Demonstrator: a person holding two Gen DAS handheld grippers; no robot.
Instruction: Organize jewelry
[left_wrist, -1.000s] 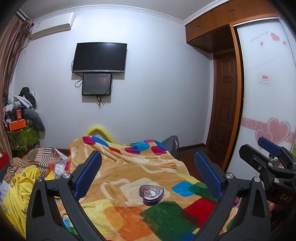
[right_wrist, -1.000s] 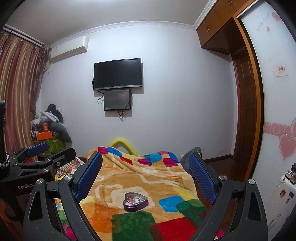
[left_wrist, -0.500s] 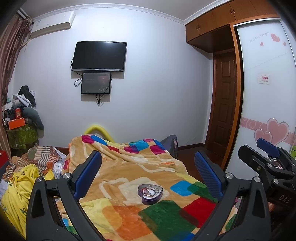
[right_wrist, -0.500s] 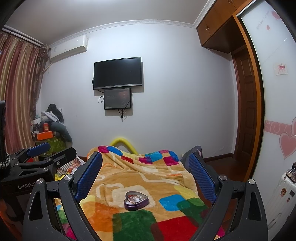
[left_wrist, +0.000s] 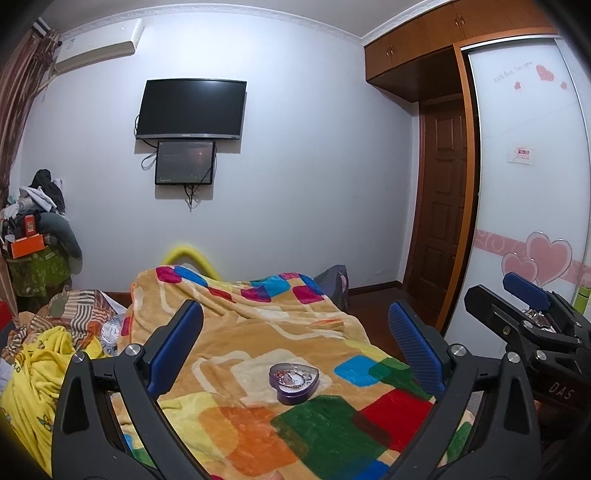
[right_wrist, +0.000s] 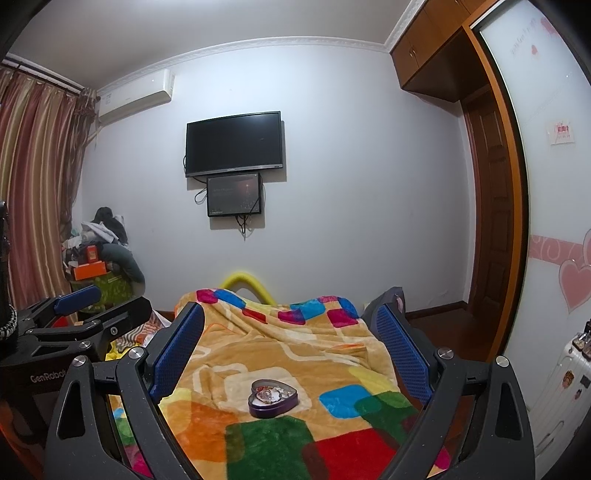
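**Small heart tin on soft bedding: take it by the side walls**

Your purple heart-shaped metal tin (left_wrist: 293, 382) sits lidless near the middle of the patchwork fleece blanket (left_wrist: 258, 332), on a pale patch just beyond the green square. It lies between and ahead of both tools, touching neither. The left gripper (left_wrist: 295, 343) is spread wide and holds nothing; the right gripper (right_wrist: 291, 343) is likewise spread wide and bare.

Expect the tin to be light and rigid, with smooth painted walls that may slip under the pads. The blanket under it is soft and will give, so pressing down would probably tilt the tin. Pinch it across the two flat flanks, low on the wall, not on the thin rim.

The jumbled jewelry inside (right_wrist: 271, 392) looks like small loose pieces, chains or charms; too small to tell apart. Judge them delicate, tangle-prone and hard to pinch singly.

The tin lies flat, mouth up. Its point aims toward you and slightly to the right, its lobes toward the far wall; the lobe-to-point axis runs roughly along the bed.
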